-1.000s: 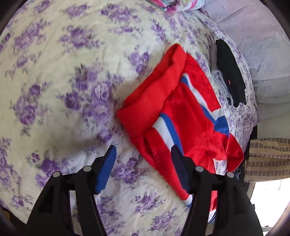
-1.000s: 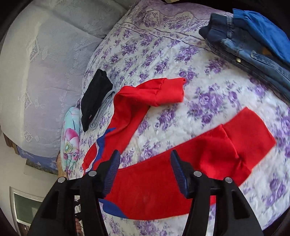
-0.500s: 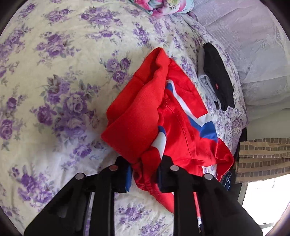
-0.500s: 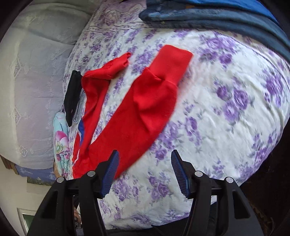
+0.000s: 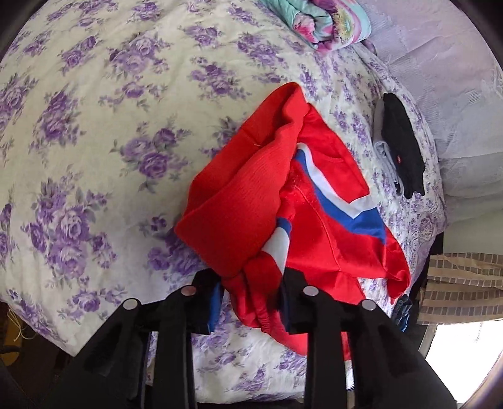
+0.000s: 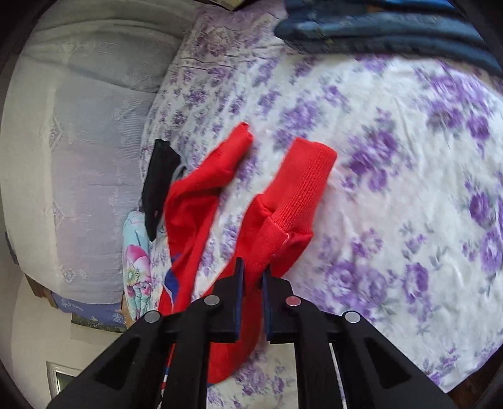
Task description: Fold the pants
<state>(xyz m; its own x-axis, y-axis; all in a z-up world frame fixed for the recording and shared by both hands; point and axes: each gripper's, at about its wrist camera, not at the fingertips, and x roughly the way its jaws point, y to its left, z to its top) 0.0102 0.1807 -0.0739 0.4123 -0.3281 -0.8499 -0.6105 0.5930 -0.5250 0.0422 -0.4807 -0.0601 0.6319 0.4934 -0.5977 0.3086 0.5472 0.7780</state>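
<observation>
Both the left gripper [image 5: 251, 295] and the right gripper [image 6: 251, 283] have matte black angular arms with round silver screws near the pants [image 5: 314, 220], and blue pads inside the fingers.

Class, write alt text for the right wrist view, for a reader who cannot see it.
The right gripper has its jaws closing on a leg of the red pants, which lie on a bed with a purple-flowered cover. A black garment lies beyond the pants, and folded jeans at the far edge.

free: bare bedspread [image 5: 94, 132] left | blocked: black garment [image 5: 402, 151], jeans [image 6: 377, 28]
</observation>
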